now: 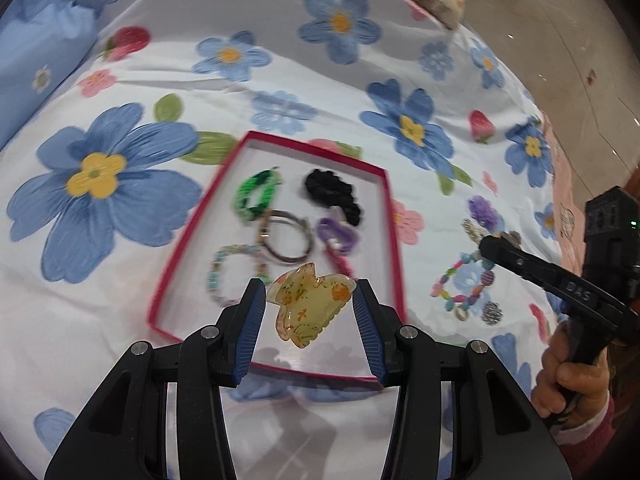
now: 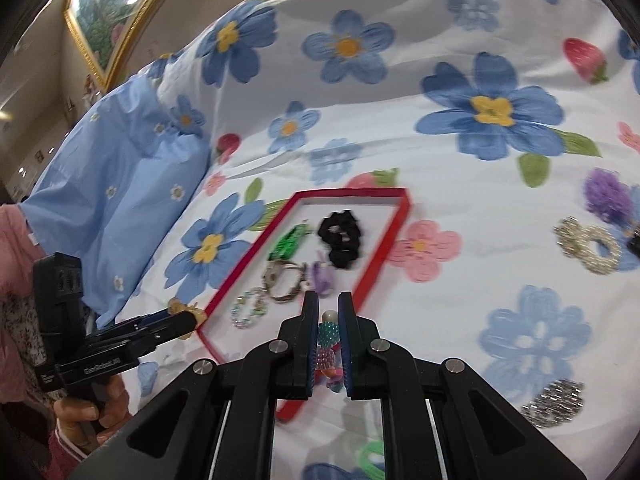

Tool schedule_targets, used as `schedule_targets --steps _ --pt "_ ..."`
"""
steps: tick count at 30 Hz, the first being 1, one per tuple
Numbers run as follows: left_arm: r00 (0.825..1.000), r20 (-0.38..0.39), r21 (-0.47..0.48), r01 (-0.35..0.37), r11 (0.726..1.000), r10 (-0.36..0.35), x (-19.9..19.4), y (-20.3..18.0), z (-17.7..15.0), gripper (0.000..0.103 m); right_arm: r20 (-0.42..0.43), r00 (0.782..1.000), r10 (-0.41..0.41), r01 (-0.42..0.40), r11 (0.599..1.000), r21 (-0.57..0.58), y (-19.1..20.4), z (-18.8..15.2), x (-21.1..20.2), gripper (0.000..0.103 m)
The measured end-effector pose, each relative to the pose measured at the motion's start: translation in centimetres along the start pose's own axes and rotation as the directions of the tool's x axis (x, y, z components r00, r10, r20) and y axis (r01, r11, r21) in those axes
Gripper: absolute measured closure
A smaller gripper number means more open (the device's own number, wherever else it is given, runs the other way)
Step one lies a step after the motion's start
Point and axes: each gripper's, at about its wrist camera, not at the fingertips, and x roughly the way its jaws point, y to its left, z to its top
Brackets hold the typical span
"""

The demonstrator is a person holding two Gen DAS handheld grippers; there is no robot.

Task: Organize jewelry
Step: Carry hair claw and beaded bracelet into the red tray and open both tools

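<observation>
You are roughly halfway, judging by the count: five pieces lie in the red-rimmed tray (image 1: 394, 216) on the bed (image 1: 280, 52), two are in your grippers, and about four wait on the cover to the right.

From left to right in the tray: a pastel bead bracelet (image 1: 234, 274) at the near left, a green band (image 1: 256, 194) beyond it, a metal bangle (image 1: 286, 240) in the middle, a purple piece (image 1: 336, 236) beside that, and a black scrunchie (image 1: 334, 196) at the far right.

Your left gripper (image 1: 310, 304) hangs over the tray's near end with its fingers spread around a yellow claw clip (image 1: 308, 308); whether the pads touch it is hard to tell.

Your right gripper (image 2: 328, 334) has its fingers pinching a colourful beaded bracelet (image 2: 328, 344) just beside the tray's near right rim.

Out on the cover: a purple pompom tie (image 2: 606, 196), a pearl scrunchie (image 2: 588, 246), a silver sparkly piece (image 2: 554, 402), and a green loop (image 2: 370, 458) near you.
</observation>
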Motion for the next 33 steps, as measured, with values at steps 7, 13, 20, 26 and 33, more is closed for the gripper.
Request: schedule_targets --steps 7,13,20,26,33 --pt "0.999 -0.028 -0.043 -0.047 0.998 0.046 1.6 2.8 -0.1 0.059 -0.026 0.998 0.051 -0.052 0.998 -0.047 3.3 0.7 2.4 0.094" --pt "0.997 -0.049 -0.040 -0.069 0.997 0.067 3.8 3.4 0.4 0.059 -0.064 0.996 0.067 -0.071 0.996 -0.061 4.5 0.5 5.1 0.093" --pt "0.992 -0.096 -0.028 -0.087 0.996 0.084 7.0 3.5 1.3 0.059 -0.125 0.991 0.041 -0.046 0.998 -0.040 3.4 -0.8 8.6 0.093" --pt "0.987 -0.127 -0.026 -0.106 0.994 0.102 8.7 3.6 1.3 0.059 -0.162 0.987 -0.002 -0.002 1.000 -0.024 1.7 -1.3 10.4 0.093" --pt "0.983 -0.153 -0.041 -0.104 0.994 0.097 9.5 4.0 1.1 0.059 -0.188 0.982 -0.012 0.008 1.000 -0.024 1.0 -1.7 11.4 0.093"
